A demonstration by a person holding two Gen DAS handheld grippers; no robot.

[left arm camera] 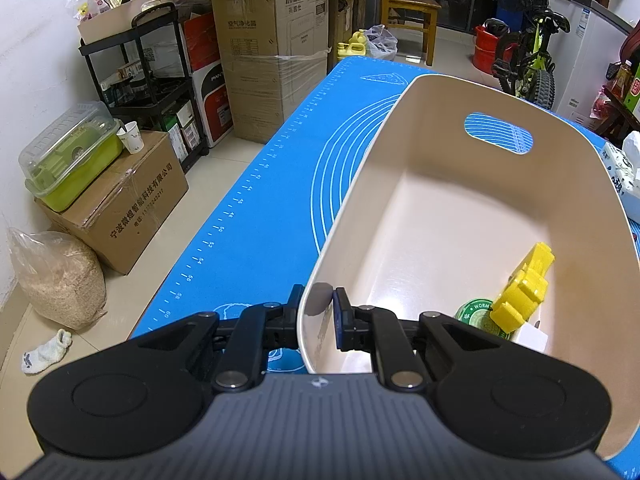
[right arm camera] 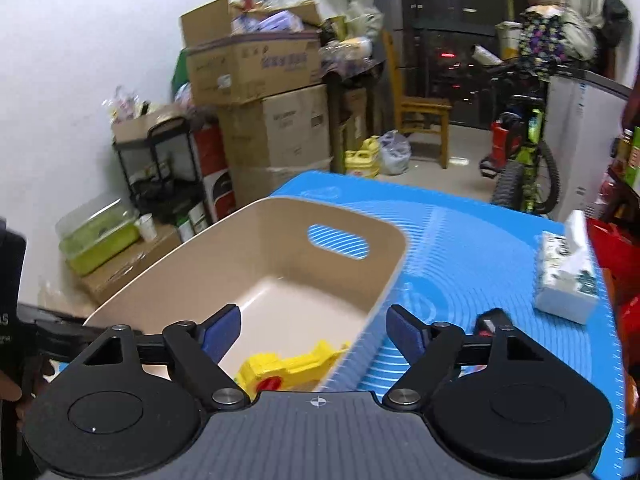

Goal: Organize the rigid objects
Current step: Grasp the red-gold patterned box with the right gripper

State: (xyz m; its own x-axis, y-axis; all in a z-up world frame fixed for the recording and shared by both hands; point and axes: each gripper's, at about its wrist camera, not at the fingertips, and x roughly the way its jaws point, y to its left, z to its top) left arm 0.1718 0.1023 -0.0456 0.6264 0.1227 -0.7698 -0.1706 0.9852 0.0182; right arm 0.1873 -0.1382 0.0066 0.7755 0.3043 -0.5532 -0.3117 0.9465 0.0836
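Here, my left gripper (left arm camera: 318, 300) is pinching the near-left rim of the beige bin (left arm camera: 440, 208), one finger sitting outside the wall and the other inside, jaws closed tight on the plastic. The bin is sitting on the blue mat (left arm camera: 256, 216), its far wall showing an oval handle slot with the mat's stripes visible through it. Most of its floor is lying bare. Down in the near-right corner three things are crowding together: a round green tin (left arm camera: 478, 318) lying flat, a yellow toy (left arm camera: 524, 288) leaning tilted over the tin and touching it, and a small white block (left arm camera: 532, 336) just beside them, partly hidden behind my own finger linkage. Further right, outside the bin, a tissue pack (left arm camera: 622, 176) is resting on the mat near the bin's right wall.

My right gripper (right arm camera: 314, 332) is hanging above the bin's (right arm camera: 280, 248) near-right corner with its jaws spread wide apart, gripping nothing. Between and below them the yellow toy (right arm camera: 292, 364) is lying inside the bin, a red patch showing on it. My left finger is hovering over the bin's interior while my right finger is hovering over the mat (right arm camera: 472, 248) outside the wall. Just right of that finger a dark object with a red part (right arm camera: 490, 322) is lying on the mat; it is too blurred for me to identify. Well beyond it, the tissue pack (right arm camera: 568, 276) is sitting near the mat's right edge.
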